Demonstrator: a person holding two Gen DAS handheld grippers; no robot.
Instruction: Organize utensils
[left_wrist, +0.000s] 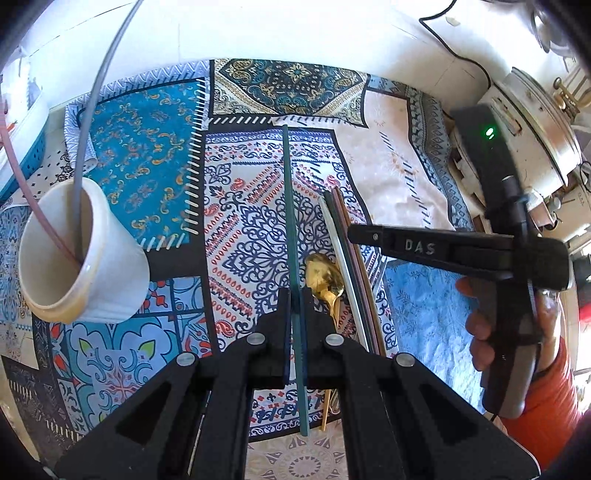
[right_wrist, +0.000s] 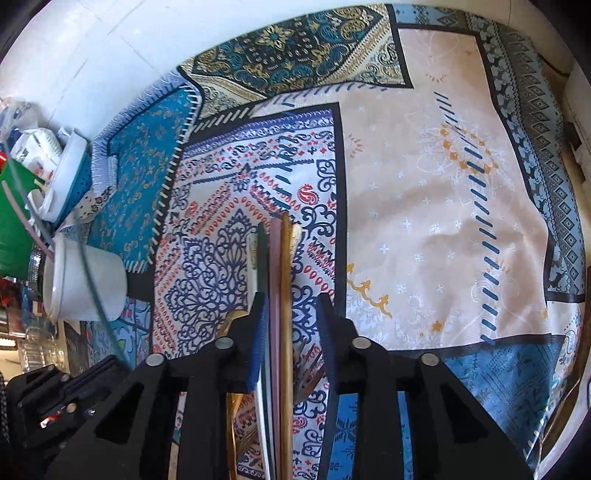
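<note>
At the left of your view stands the white cup (left_wrist: 83, 254), already holding two thin sticks, a pink one (left_wrist: 22, 184) and a grey one (left_wrist: 88, 107), that lean out over its rim. That cup looks light and top-heavy with those long sticks in it; if you bump the rim or the leaning sticks on the way in, it could tip or slide on the patterned cloth (left_wrist: 147, 155) covering the surface.

Your left hand-held gripper (left_wrist: 295, 314) is clamped shut on the teal stick (left_wrist: 290, 221), held low on its length, so most of it juts forward. A pinch that far from the middle lets the stick pivot or slip; aim the far tip carefully or it may strike the cup's wall.

Just right of it, the gold spoon (left_wrist: 325, 277) lies on the cloth, touching the loose bundle of sticks (right_wrist: 275, 277).

Your right hand-held gripper (right_wrist: 291, 321) stands part-open astride that bundle, pads not pressing. Closing here may catch several sticks at once, or nudge the spoon beneath.
</note>
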